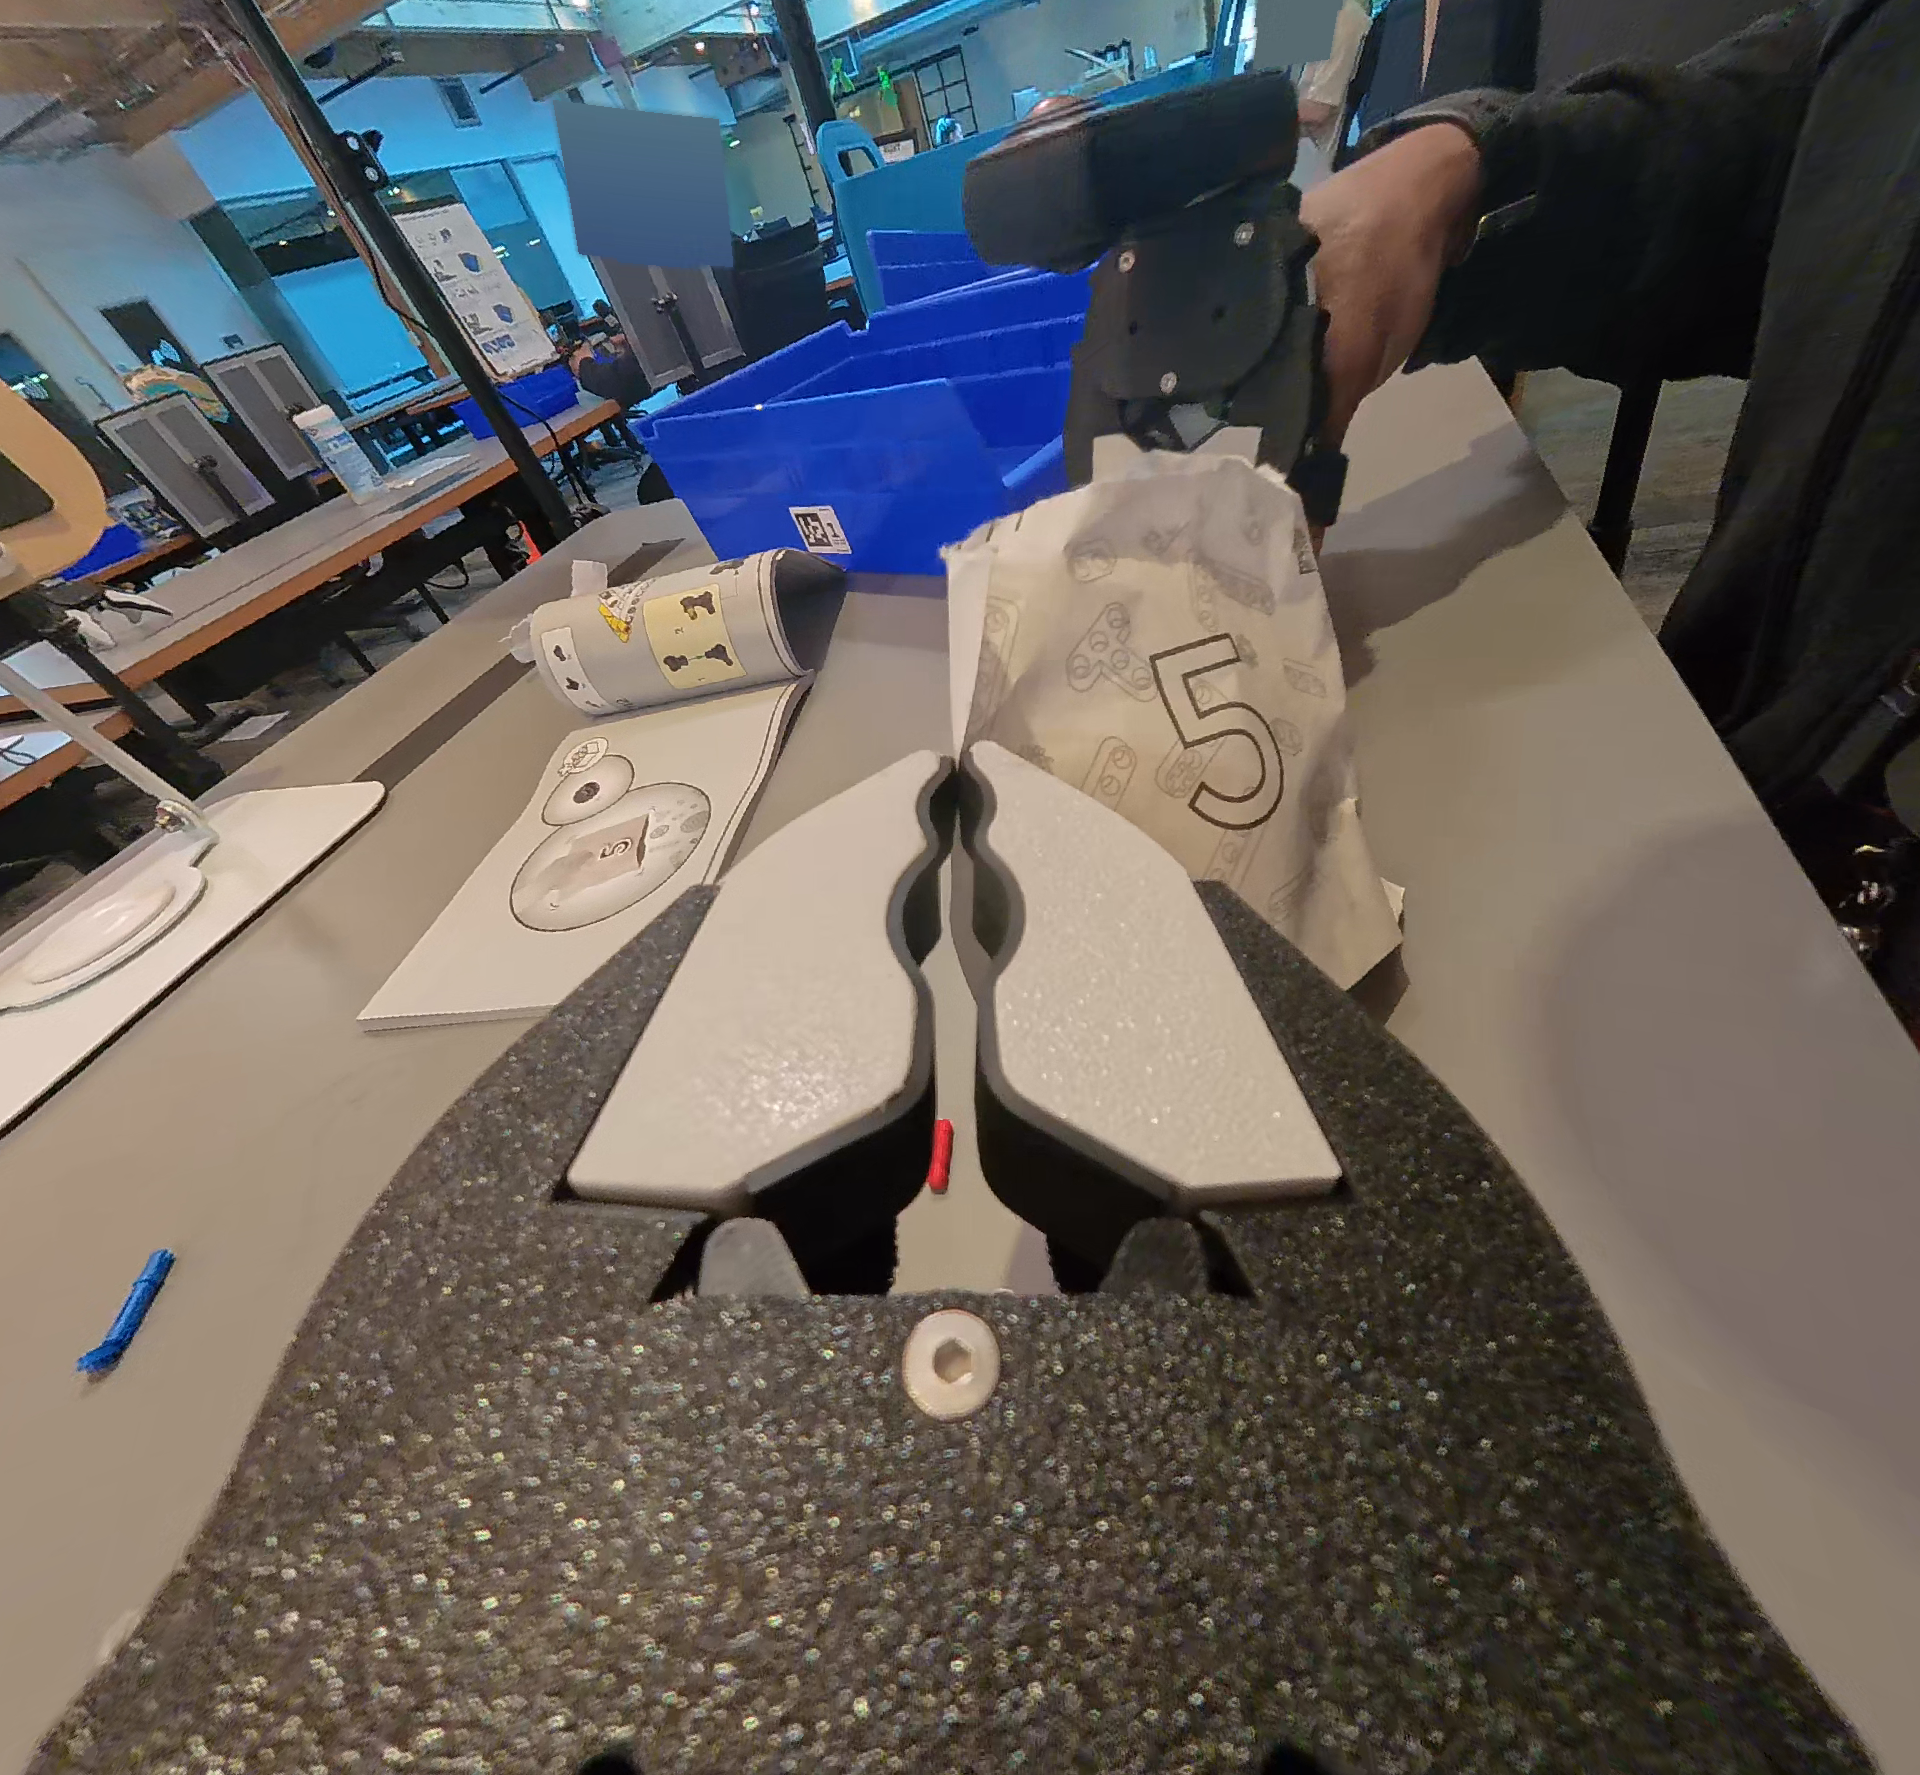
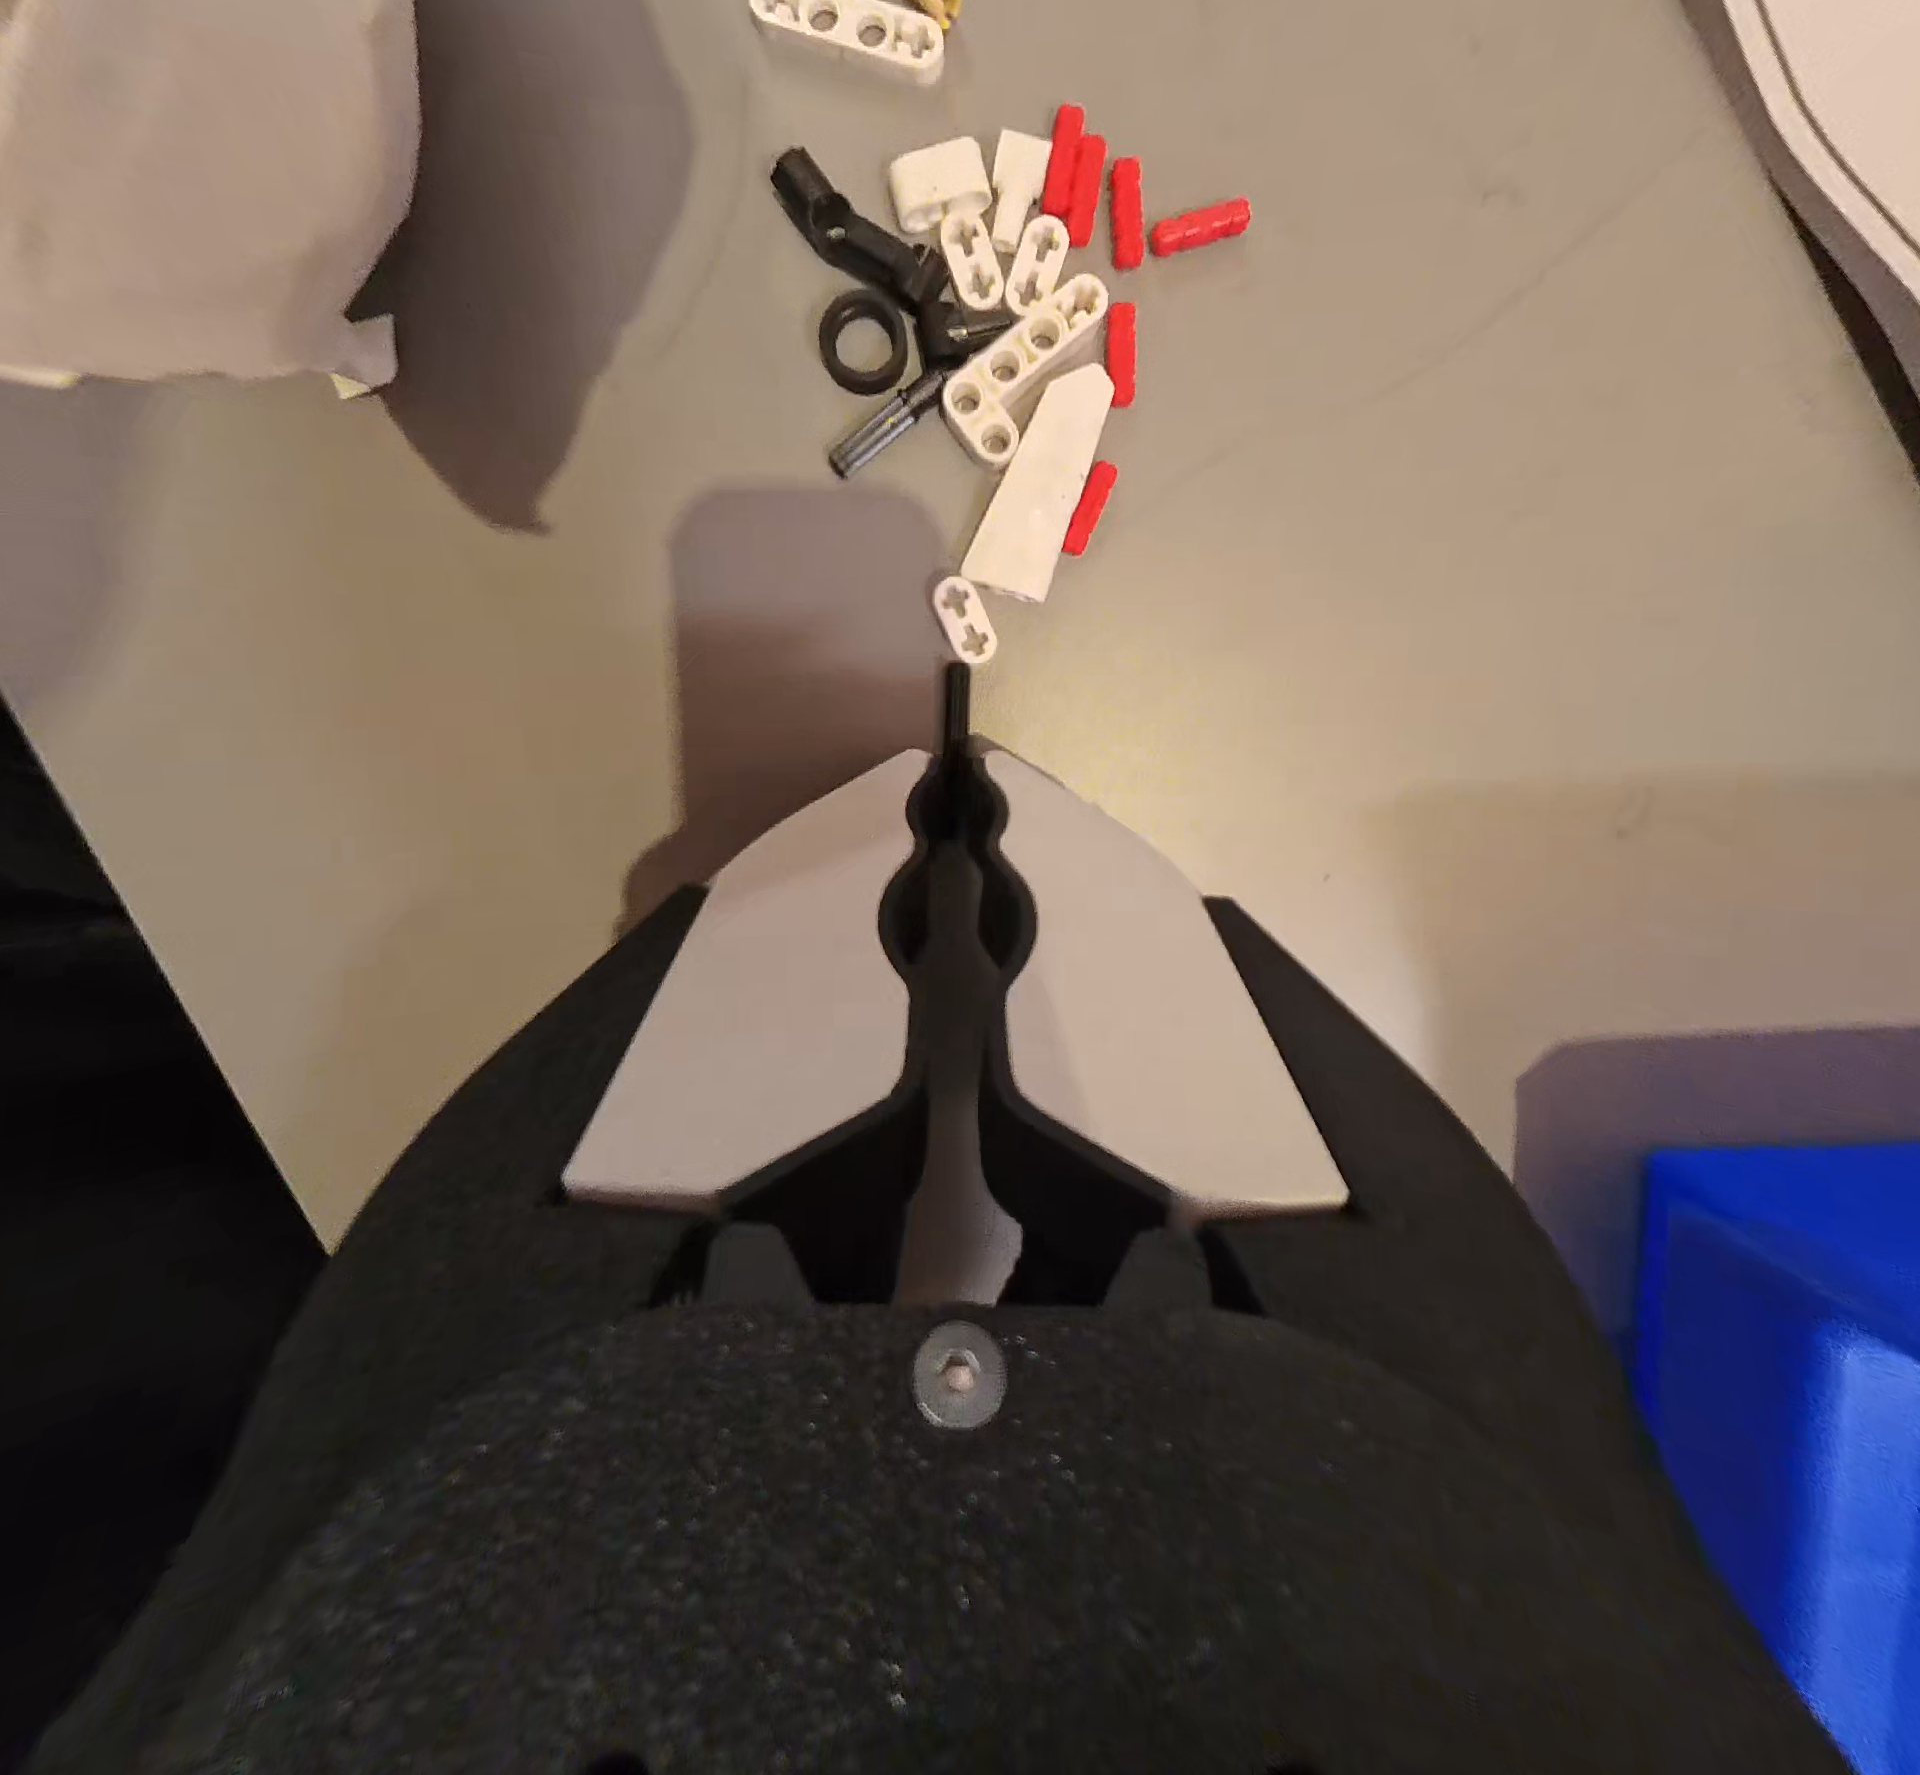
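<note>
My left gripper (image 1: 956,769) is shut, its fingertips pinching the left edge of a white printed paper bag (image 1: 1164,686) that stands up off the grey table (image 1: 1610,998). The bag also shows at the upper left of the right wrist view (image 2: 187,115), casting a shadow. My right gripper (image 2: 954,764) is shut on a thin black pin (image 2: 953,707) that sticks out past its fingertips. It points down at the table, just short of a small white two-hole piece (image 2: 965,620). Beyond lies a pile of white, black and red building parts (image 2: 1018,323). In the left wrist view the right gripper (image 1: 1174,416) is behind the bag's top, fingers hidden.
An open instruction booklet (image 1: 592,852) with a curled page lies left of the bag. Blue bins (image 1: 862,447) stand behind, and one shows at the lower right (image 2: 1787,1413). A small blue piece (image 1: 130,1310) and a white stand base (image 1: 156,873) lie to the left. A hand (image 1: 1382,271) holds the right gripper. About 20 cm separates my left fingertips from my right.
</note>
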The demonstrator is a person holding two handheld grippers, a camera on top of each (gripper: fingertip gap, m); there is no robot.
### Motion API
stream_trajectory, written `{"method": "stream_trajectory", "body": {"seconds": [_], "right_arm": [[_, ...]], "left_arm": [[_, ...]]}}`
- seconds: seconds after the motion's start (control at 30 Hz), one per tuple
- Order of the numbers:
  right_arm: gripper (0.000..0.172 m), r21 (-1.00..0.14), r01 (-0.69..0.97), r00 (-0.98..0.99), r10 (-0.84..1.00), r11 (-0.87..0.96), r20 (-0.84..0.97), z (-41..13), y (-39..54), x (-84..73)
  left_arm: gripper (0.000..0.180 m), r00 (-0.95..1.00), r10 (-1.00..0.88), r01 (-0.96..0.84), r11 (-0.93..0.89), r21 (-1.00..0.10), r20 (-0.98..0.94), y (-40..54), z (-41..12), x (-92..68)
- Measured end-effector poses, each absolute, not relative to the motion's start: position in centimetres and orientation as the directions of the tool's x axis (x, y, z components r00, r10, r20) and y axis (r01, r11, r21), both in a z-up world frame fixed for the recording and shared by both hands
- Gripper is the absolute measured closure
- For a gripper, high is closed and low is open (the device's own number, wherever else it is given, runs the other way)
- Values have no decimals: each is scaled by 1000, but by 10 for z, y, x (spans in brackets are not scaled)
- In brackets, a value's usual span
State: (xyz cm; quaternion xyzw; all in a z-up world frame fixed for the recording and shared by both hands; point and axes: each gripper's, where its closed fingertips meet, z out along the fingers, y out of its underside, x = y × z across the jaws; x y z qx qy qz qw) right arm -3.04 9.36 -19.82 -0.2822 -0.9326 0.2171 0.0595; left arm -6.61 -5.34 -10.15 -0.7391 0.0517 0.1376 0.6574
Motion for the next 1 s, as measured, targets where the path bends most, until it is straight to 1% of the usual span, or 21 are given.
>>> {"method": "stream_trajectory", "body": {"seconds": [0.03,0.1,0.2,0.27,0.3,0.43,0.47,0.5,0.53,0.6,0.63,0.7,0.8,0.87,1.0], "right_arm": [[168,-450,496,-836,548,743,-17,-196,92,-32],[168,-531,485,-843,534,695,-70,-178,82,-35],[168,-695,444,-866,470,566,-171,-124,61,-37],[168,-758,411,-888,409,506,-209,-92,48,-34],[168,-772,399,-899,378,494,-222,-82,42,-31],[168,-763,360,-928,294,537,-231,-82,12,-22],[165,-753,356,-928,304,554,-216,-86,8,-25],[155,-741,352,-927,325,572,-189,-92,6,-30],[150,-736,348,-926,338,580,-171,-95,6,-34],[147,-738,365,-917,356,567,-180,-98,10,-38],[143,-738,383,-907,377,556,-187,-100,15,-41],[140,-722,424,-881,435,547,-187,-110,32,-47],[131,-661,501,-820,550,559,-158,-142,61,-55],[122,-619,532,-804,574,578,-156,-163,69,-51],[119,-605,544,-786,605,581,-127,-188,71,-56]], "left_arm": [[180,955,105,-262,-128,-956,-276,-54,-101,-66],[180,953,107,-270,-130,-954,-284,-54,-101,-65],[180,951,108,-274,-135,-952,-289,-53,-102,-66],[180,951,105,-276,-135,-952,-291,-53,-102,-65],[180,950,105,-278,-136,-951,-293,-53,-102,-65],[180,950,102,-283,-132,-950,-297,-53,-101,-63],[180,949,101,-284,-131,-950,-298,-53,-101,-63],[180,949,101,-285,-130,-950,-298,-53,-101,-63],[180,949,101,-284,-130,-950,-298,-54,-101,-63],[180,949,104,-285,-135,-949,-299,-55,-102,-63],[180,949,105,-283,-133,-950,-298,-55,-102,-63],[180,950,105,-281,-132,-951,-296,-58,-102,-63],[180,949,108,-282,-133,-950,-297,-62,-102,-62],[180,951,107,-278,-121,-953,-291,-64,-100,-61],[180,953,106,-272,-113,-955,-284,-65,-99,-62]]}}
